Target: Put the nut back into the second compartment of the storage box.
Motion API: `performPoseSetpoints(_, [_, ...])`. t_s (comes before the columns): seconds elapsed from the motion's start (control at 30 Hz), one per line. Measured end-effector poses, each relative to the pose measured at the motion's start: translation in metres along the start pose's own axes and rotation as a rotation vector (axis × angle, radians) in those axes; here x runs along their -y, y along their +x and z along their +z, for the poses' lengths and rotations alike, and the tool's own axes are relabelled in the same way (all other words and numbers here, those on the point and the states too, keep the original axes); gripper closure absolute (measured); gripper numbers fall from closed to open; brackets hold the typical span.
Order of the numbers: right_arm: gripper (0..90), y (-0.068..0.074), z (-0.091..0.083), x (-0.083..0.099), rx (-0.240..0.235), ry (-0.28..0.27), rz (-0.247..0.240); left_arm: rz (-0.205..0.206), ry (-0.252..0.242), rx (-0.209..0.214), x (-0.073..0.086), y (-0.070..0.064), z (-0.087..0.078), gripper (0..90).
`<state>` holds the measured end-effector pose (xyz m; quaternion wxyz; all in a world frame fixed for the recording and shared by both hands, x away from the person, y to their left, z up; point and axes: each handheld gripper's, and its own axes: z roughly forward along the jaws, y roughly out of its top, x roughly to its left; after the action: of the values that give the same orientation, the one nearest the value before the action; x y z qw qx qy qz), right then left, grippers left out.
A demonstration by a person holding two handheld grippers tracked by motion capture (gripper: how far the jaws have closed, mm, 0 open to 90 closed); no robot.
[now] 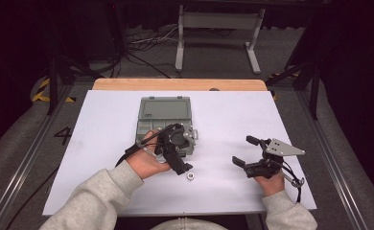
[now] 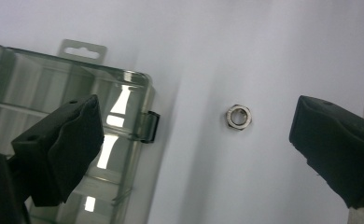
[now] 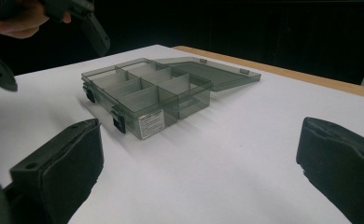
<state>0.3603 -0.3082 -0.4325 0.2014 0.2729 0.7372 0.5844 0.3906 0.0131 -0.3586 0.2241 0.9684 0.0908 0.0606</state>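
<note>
White tabletop (image 1: 108,124), seemingly dark room

Smoky grey clear box (image 3: 147,91) with a white label, silver nut (image 2: 239,116), white table (image 1: 103,143), black grippers (image 1: 178,153)

The left gripper (image 2: 194,140) has its jaws wide apart, with bare white table (image 2: 273,56) between them. A small silver metal nut (image 2: 239,116) lies in that gap, touching neither jaw. The smoky grey see-through plastic box (image 2: 54,107) blocks the way under the left jaw.
</note>
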Motion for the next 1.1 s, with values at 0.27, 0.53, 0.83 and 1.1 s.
performPoseSetpoints(0.27, [1.2,0.0,0.0,0.0,0.0,-0.001,0.0,0.026,0.042,0.048,0.0,-0.01,0.02,4.8])
performPoseSetpoints(0.53, [1.2,0.0,-0.001,-0.001,0.0,-0.004,0.0,0.021,0.074,0.087,0.001,-0.014,0.035,6.5])
performPoseSetpoints(0.83, [1.2,0.0,-0.001,-0.001,-0.001,-0.004,0.001,0.003,0.095,0.14,0.003,-0.015,0.051,11.0])
performPoseSetpoints(1.1, [1.2,0.0,-0.002,-0.001,-0.004,-0.005,0.003,-0.018,0.105,0.171,0.007,-0.011,0.061,25.2])
